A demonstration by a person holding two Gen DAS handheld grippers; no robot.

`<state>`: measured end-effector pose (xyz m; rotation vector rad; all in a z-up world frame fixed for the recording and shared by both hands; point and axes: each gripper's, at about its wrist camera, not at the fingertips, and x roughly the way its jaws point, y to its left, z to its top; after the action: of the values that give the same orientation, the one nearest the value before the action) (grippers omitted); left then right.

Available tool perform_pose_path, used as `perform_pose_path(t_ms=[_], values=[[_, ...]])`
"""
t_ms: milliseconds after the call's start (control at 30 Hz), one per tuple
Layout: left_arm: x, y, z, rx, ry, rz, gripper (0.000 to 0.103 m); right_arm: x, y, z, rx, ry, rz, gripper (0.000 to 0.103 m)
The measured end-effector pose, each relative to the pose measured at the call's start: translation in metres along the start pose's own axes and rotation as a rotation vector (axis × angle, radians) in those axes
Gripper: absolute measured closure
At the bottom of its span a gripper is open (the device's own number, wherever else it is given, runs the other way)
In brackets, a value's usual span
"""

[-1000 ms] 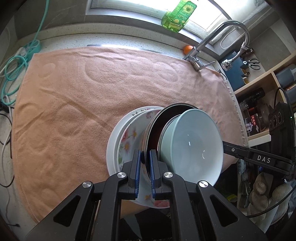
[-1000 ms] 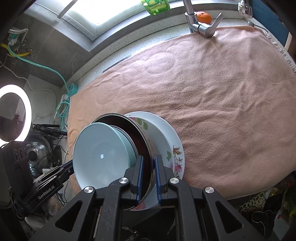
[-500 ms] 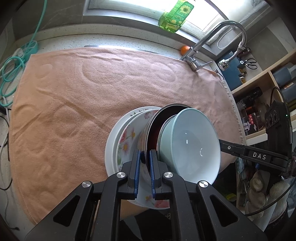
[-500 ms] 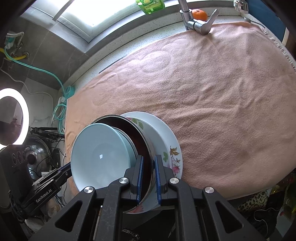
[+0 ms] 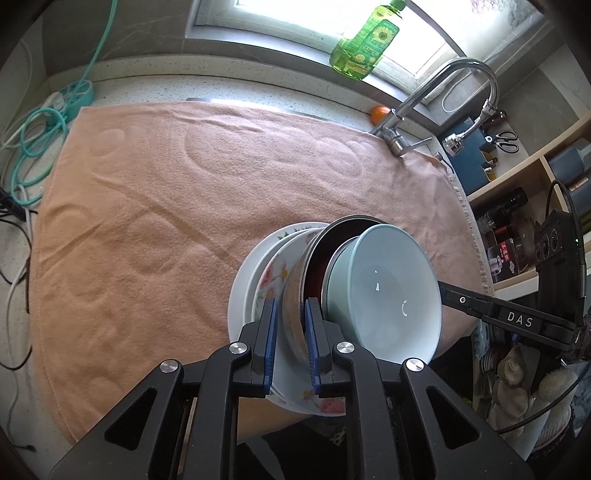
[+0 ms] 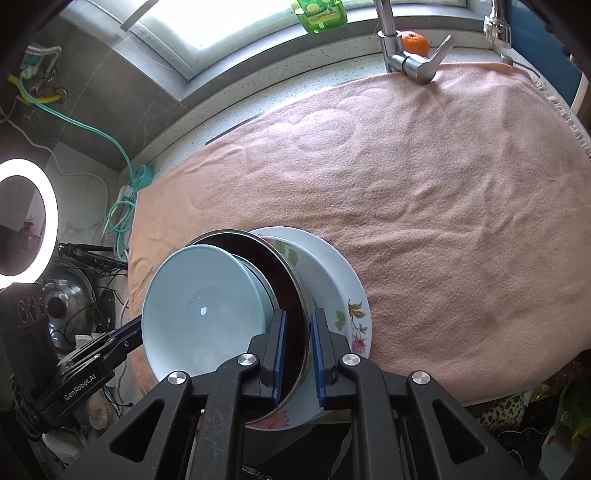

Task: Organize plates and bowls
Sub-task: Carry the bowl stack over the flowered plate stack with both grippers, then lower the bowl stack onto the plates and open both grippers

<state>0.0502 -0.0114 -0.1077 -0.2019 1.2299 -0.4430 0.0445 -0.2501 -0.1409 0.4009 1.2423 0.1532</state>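
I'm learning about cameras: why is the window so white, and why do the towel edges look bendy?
Left wrist view: the window is overexposed by daylight, which also puts small glints in the pale blue bowl; the fisheye lens curves the towel. Right wrist view: the same blown-out window, a glaring ring light, dark rounded corners, and the towel bulges.
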Motion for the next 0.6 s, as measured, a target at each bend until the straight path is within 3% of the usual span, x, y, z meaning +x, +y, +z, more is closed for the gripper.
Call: perform_pose_path(t_ms=[600], values=[[-0.048,0.009,-0.021,-0.122,-0.139,0.121,0.089,-0.039,0.007,-0.011,-0.131,-0.125,0.011,0.084]])
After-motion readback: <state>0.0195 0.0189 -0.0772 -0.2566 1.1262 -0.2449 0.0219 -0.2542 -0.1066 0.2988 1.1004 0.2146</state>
